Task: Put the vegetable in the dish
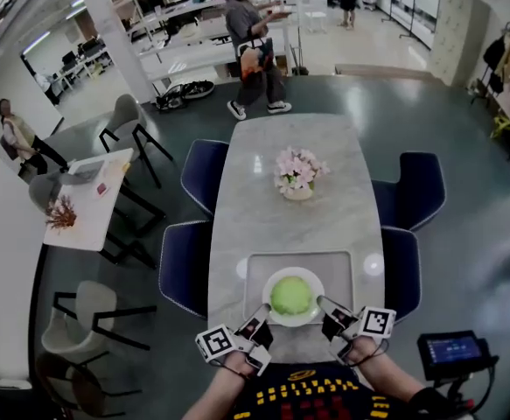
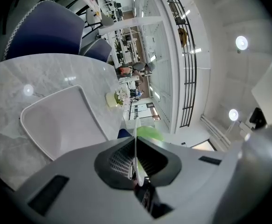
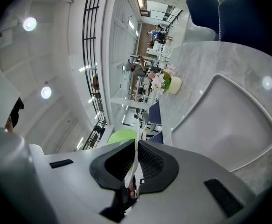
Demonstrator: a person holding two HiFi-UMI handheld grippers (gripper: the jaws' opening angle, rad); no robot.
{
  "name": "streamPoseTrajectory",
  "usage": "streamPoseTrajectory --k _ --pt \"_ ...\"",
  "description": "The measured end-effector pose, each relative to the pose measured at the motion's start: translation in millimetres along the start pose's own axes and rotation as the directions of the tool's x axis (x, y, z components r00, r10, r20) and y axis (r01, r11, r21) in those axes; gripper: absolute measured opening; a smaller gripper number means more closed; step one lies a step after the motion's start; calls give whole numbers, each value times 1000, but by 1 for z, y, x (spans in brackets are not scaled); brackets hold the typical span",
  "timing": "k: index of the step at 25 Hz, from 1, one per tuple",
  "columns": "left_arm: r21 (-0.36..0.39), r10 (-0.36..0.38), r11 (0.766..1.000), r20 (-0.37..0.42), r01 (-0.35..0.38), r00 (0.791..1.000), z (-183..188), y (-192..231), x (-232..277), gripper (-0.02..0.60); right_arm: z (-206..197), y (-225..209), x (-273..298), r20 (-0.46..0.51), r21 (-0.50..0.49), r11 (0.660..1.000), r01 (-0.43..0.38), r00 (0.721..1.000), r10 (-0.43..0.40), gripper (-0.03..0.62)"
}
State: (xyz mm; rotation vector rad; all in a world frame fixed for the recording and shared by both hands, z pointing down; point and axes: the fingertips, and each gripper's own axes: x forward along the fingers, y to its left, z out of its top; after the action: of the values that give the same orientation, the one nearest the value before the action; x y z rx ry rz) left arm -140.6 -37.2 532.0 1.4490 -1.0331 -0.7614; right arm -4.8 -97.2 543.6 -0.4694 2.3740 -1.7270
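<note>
1. At the lower middle of the head view, a grey tray (image 1: 338,274) is lying on the near end of a long marble table (image 1: 263,208). A white dish (image 1: 317,280) is sitting over the tray.
2. A round green vegetable (image 1: 291,297) is lying in the middle of the dish.
3. Further up the table, at the centre of the frame, a pot of pink flowers (image 1: 297,173) is standing well apart from the tray.
4. Dark blue chairs (image 1: 183,265) are standing along both long sides of the table. At the left edge a small white side table (image 1: 93,199) is holding a few small items. At the top a person (image 1: 253,46) is walking, and at the lower right a small screen (image 1: 453,350) is glowing blue.
5. Nothing is standing between the grippers and the dish.
6. The left gripper (image 1: 261,319) is reaching in from the lower left, its fingers pinching the dish's thin rim (image 2: 136,139), with the vegetable (image 2: 147,133) showing just beyond.
7. The right gripper (image 1: 323,303) is reaching in from the lower right, its fingers likewise clamping the opposite rim (image 3: 136,134).
8. Both forearms (image 1: 394,379) are coming up from the bottom edge, angling inward toward the dish.
9. Whether the dish is resting on the tray or hanging just above it cannot be told.
</note>
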Motion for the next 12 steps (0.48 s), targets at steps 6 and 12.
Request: streamPoseTrajectory --k 6,12 --pt "25 -32 999 -81 34 996 6 4 24 12 9 -9 -2 79 15 1000 21 997 -23 18" --pt "42 -36 998 -148 43 988 12 13 33 12 10 -19 -4 134 4 998 62 989 -62 18"
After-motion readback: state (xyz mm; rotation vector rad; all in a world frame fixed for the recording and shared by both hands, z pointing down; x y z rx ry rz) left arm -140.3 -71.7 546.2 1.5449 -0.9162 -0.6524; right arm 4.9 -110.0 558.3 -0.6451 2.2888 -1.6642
